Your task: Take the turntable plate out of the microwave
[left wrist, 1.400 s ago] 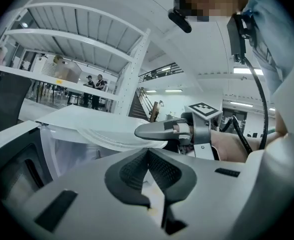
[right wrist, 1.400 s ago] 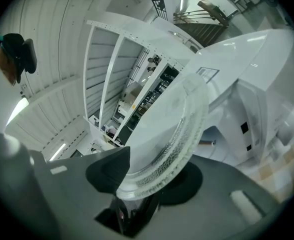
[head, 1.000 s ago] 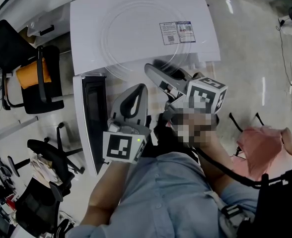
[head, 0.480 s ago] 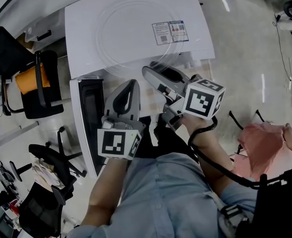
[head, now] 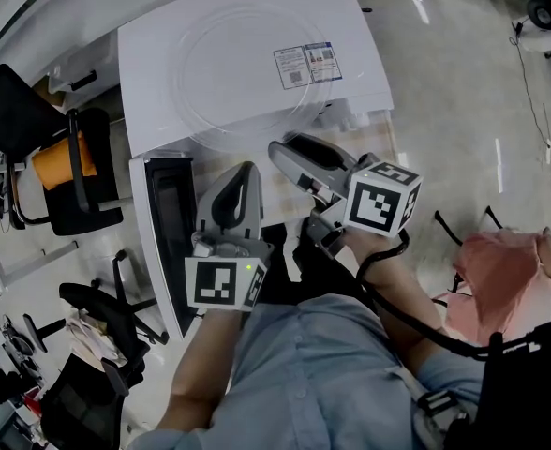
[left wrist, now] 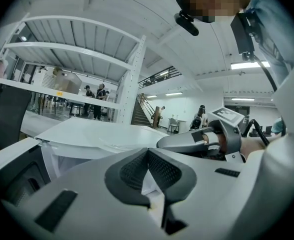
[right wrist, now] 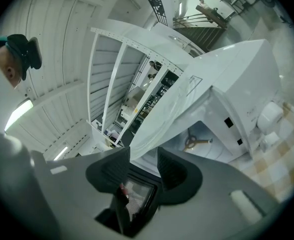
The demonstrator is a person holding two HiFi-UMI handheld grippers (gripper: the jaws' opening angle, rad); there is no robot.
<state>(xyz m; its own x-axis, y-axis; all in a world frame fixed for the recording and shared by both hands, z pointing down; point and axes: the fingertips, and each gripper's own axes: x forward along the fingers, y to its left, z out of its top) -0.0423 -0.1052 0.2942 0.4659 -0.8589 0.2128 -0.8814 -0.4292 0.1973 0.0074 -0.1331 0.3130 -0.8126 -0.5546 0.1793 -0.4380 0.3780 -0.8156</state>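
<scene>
**Glass turntable plate (head: 229,73) flat on the white microwave (head: 144,92) roof, outside the cavity**

Far left: black office chairs (head: 65,172) in mesh and padding, with an orange pad (head: 62,150) on one. Next, the microwave door (head: 168,232), swung open, a dark glossy window in a white frame.

Then the left gripper (head: 249,167), grey moulded plastic, just right of the door and short of the oven front. Finely textured black pads (left wrist: 132,171) pressed together at the tips, nothing pinched. Black-and-white marker cube (head: 221,284) at its rear.

Above it, the plate: clear and round, with faint concentric rings, resting on the smooth roof. Near rim poking slightly past the front edge. Printed label (head: 305,64) at its right rim.

Then the right gripper (head: 277,148), angled in from the right, tips just beside that overhanging rim. Jaws spread part-way — dark pads (right wrist: 173,173) apart, with a pale edge of plate or roof in the gap. Contact impossible to tell.

Past them, in the right gripper view, the open cavity (right wrist: 222,134), smooth and white, with a small tan ring piece (right wrist: 197,143) on its floor.

Farther right: a second marker cube (head: 380,200), a black cable (head: 416,322), glossy grey floor (head: 463,111) and crumpled pink cloth (head: 500,270).
</scene>
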